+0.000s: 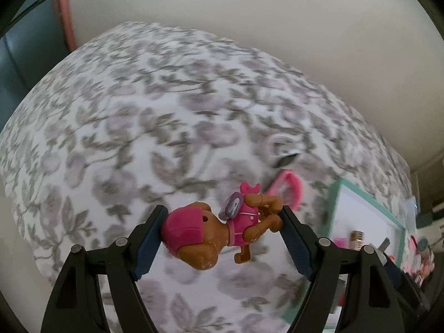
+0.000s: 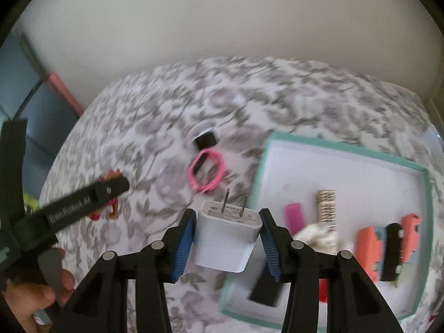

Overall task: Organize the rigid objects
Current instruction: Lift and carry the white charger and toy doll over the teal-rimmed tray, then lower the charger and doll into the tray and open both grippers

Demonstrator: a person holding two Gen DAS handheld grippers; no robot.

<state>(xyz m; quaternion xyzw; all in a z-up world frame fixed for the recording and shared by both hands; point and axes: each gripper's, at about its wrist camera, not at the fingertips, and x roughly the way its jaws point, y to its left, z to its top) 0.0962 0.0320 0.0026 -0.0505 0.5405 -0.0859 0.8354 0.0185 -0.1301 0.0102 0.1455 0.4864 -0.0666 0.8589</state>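
Note:
My left gripper (image 1: 222,222) is shut on a brown and pink toy dog figure (image 1: 216,230) and holds it above the floral bedspread (image 1: 138,111). My right gripper (image 2: 226,230) is shut on a white wall charger plug (image 2: 226,241), prongs pointing away, near the left edge of a white tray with a teal rim (image 2: 266,149). The left gripper (image 2: 83,202) also shows in the right wrist view at far left, with the toy figure (image 2: 111,211) partly hidden behind it. The tray (image 1: 369,194) shows at the right in the left wrist view.
A pink hair tie (image 2: 206,176) and a small black block (image 2: 205,140) lie on the bedspread left of the tray. The tray holds a pink bar (image 2: 295,217), a patterned stick (image 2: 327,208), a coral toy (image 2: 385,247) and other small items. A wall stands behind the bed.

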